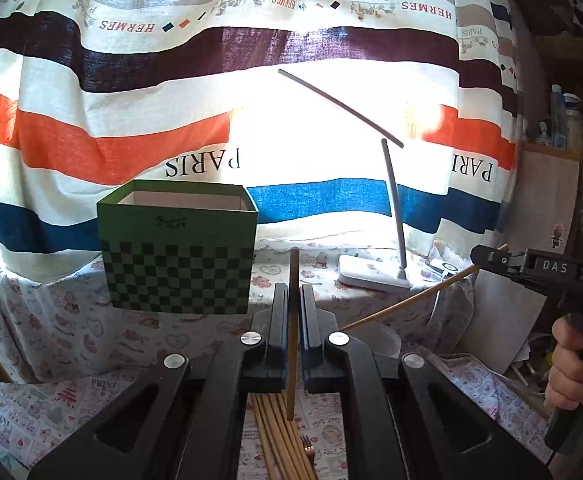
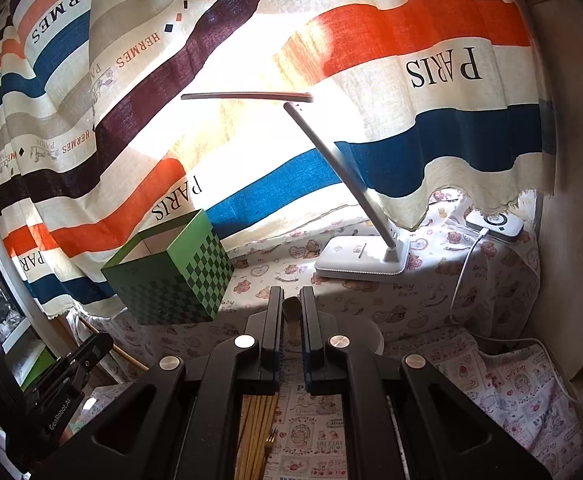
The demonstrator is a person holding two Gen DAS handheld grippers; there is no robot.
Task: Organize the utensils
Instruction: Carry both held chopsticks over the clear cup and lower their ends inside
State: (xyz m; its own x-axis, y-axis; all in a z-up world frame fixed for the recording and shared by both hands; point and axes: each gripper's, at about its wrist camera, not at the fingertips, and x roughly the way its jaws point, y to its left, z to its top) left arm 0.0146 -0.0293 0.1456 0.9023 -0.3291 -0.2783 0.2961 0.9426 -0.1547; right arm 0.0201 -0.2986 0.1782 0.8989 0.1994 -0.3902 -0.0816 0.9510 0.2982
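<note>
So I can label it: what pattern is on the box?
Green box: plain upper band, dark-and-light green checkerboard below; clearest in left wrist view.

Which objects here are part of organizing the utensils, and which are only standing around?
For the job: chopstick in left gripper; chopstick in right gripper; chopstick bundle; fork; green box.

Standing around: desk lamp; curtain; charger.

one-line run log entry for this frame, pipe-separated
left gripper shut on chopstick | right gripper shut on chopstick | green box open-topped | chopstick bundle below
</note>
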